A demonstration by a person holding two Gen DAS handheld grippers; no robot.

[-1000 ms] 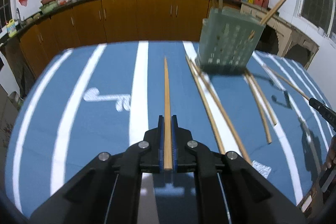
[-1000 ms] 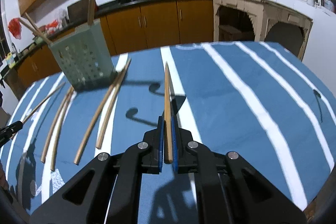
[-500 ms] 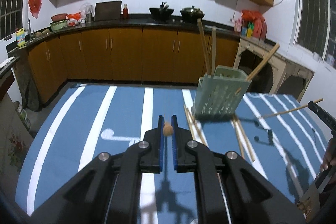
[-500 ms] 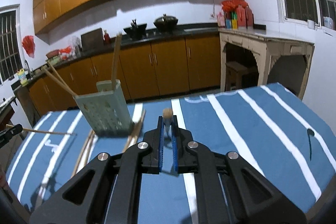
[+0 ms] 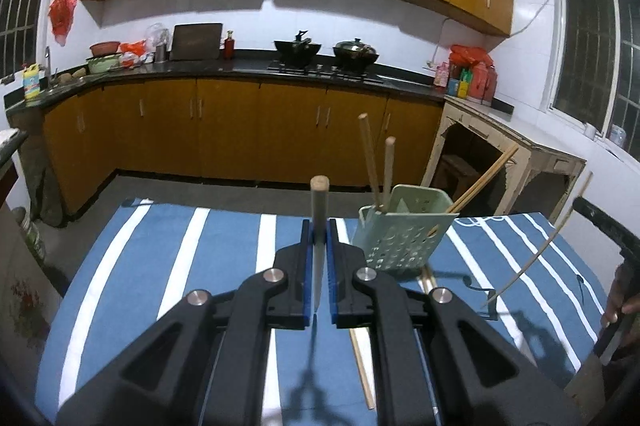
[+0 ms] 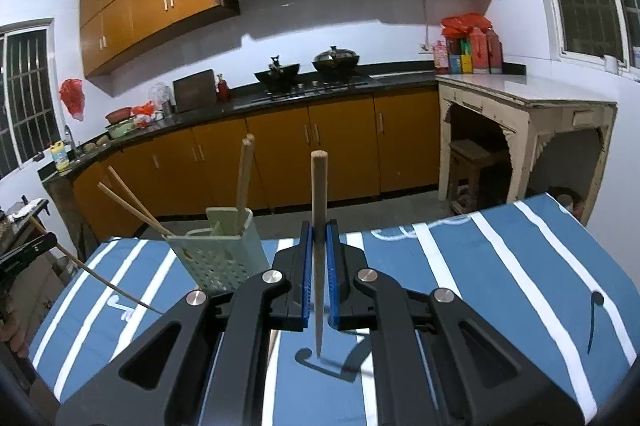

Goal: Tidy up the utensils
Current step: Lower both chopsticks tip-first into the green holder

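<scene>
From the left wrist, the left gripper [image 5: 319, 246] pinches one chopstick [image 5: 319, 222] upright beside the green holder [image 5: 400, 226], which already holds several; loose chopsticks [image 5: 362, 366] lie on the striped table [image 5: 160, 266], so work remains. The right wrist adds the right gripper [image 6: 319, 254] clamping another chopstick [image 6: 319, 226] above the table, holder to its left.
</scene>
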